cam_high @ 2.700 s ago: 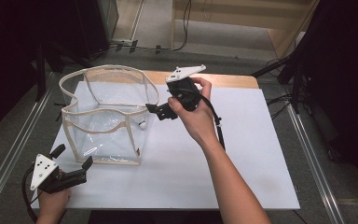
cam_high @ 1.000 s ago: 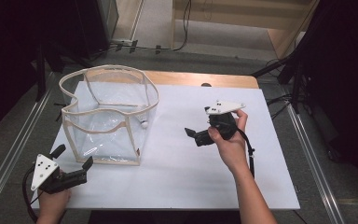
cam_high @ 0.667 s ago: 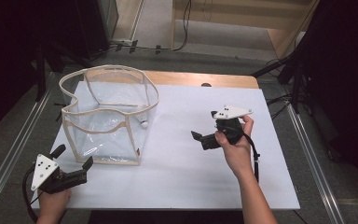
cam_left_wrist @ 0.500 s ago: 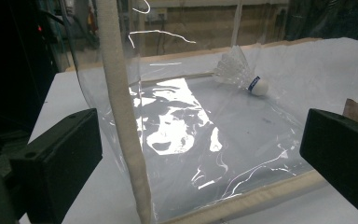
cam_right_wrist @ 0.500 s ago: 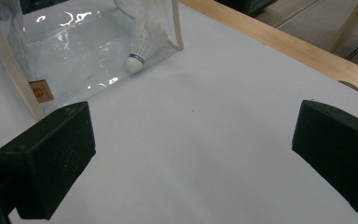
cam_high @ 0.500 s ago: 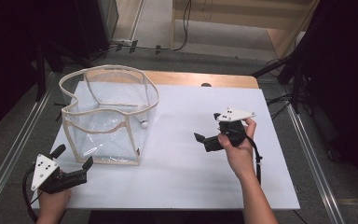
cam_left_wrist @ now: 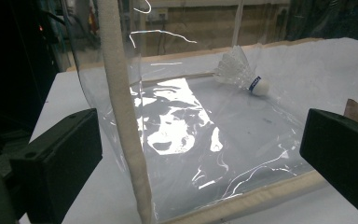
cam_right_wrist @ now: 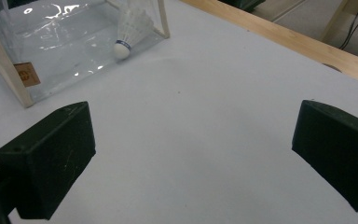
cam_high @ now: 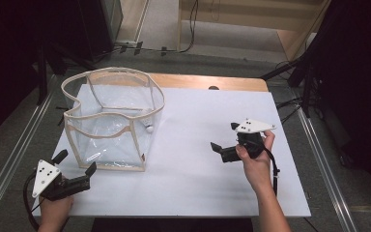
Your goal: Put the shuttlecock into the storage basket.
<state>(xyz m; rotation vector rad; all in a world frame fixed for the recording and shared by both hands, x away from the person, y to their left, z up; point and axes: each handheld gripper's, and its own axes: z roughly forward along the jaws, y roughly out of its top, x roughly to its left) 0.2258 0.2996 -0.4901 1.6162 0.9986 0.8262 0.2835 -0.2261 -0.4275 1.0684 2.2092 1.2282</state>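
High view: my right claw (cam_high: 224, 140) is over the right half of the white worktop (cam_high: 198, 169), well apart from the clear bag (cam_high: 113, 118), jaws spread, nothing in them. It points left toward the bag. My right hand (cam_high: 256, 162) is wrapped round its body, cable hanging below. My left claw (cam_high: 75, 163) sits at the near left corner of the worktop, just off the bag's near edge, jaws apart and empty, left hand (cam_high: 53, 210) behind it. The bag stands upright on the left half of the worktop, mouth up, cream trim round the rim. The shuttlecock (cam_high: 148, 127) is a small white spot inside, low against the bag's right wall.

Left gripper view: both jaws wide apart at the picture's sides, nothing between them but the bag's near corner. A cream seam (cam_left_wrist: 121, 112) of the bag (cam_left_wrist: 186, 135) runs up right in front of me. Through the plastic the shuttlecock (cam_left_wrist: 242, 74) lies on its side on the bag floor near the far wall, cork end toward the picture's right.

Right gripper view: jaws released, wide, bare worktop (cam_right_wrist: 205, 121) between them. Bag (cam_right_wrist: 42, 51) is at the top left. Shuttlecock (cam_right_wrist: 129, 30) lies inside near its corner, cork end down toward me. The worktop's wooden far edge (cam_right_wrist: 289, 42) runs across the top right.
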